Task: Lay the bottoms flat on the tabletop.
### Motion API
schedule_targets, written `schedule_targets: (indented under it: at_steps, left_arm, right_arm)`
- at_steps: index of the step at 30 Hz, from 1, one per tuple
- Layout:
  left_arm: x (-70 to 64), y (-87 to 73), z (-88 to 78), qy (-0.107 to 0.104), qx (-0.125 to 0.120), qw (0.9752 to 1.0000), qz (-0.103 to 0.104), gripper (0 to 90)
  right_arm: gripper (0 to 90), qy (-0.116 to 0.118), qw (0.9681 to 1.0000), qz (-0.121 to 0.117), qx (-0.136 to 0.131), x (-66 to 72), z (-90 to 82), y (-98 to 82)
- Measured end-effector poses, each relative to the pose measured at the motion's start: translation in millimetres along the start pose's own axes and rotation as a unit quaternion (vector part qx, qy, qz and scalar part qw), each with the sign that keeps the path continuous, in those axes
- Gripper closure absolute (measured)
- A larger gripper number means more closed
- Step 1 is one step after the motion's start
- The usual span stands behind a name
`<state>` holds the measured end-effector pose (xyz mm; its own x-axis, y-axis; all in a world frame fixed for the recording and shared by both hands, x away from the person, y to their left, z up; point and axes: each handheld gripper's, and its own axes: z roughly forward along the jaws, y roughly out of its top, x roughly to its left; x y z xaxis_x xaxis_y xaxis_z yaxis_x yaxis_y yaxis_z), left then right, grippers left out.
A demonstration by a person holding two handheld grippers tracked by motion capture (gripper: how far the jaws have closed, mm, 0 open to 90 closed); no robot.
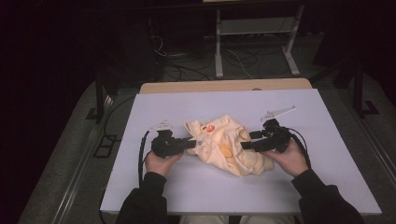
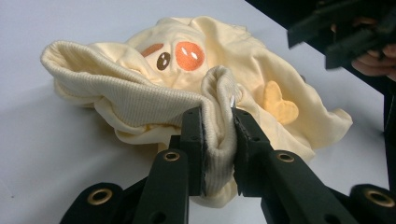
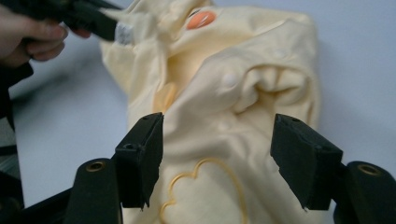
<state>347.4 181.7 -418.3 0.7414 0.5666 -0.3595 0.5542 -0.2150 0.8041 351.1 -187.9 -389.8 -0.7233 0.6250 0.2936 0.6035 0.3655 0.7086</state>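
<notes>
It looked like a lab or test room: a white-topped table (image 1: pixel 280 186) stood on grey floor, with loose cables (image 1: pixel 187 65) at 12 o'clock beside a metal stand (image 1: pixel 254 28) in darkness.

Garment (image 1: pixel 229 142) mid-table (image 1: pixel 327 140), btwn left gripper (image 1: pixel 194 142) & right gripper (image 1: pixel 247 140).

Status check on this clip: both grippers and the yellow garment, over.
Left gripper shut on ribbed hem of yellow garment. Right gripper open over garment, no grip. Garment crumpled mid-table. Nothing in the way.
</notes>
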Motion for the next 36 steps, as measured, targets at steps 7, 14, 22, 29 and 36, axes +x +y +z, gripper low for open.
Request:
schedule_targets:
  at_steps: [7,14,22,29,36]
  left_arm:
    - [-0.3,-0.1,0.3,0.001,0.000,1.0000,0.002,74.7]
    - [-1.0,-0.1,1.6,0.001,0.001,1.0000,0.005,74.7]
    - [-0.4,-0.3,2.4,0.000,0.001,1.0000,0.003,74.6]
    - [-0.5,-0.3,3.4,0.000,0.000,1.0000,0.003,74.6]
    - [0.2,-0.4,4.3,0.000,0.001,1.0000,0.002,74.6]
  right_arm:
    - [29.9,-0.023,0.9993,0.014,-0.024,-17.8,1.0,18.6]
    - [28.3,-0.047,0.9982,0.013,-0.034,-31.0,4.0,50.6]
    - [28.1,-0.053,0.9980,0.033,-0.011,-51.3,19.2,68.2]
    - [27.4,-0.062,0.9969,0.046,0.014,-70.2,38.5,73.5]
    - [26.2,-0.050,0.9964,0.066,0.018,-82.0,52.5,70.2]
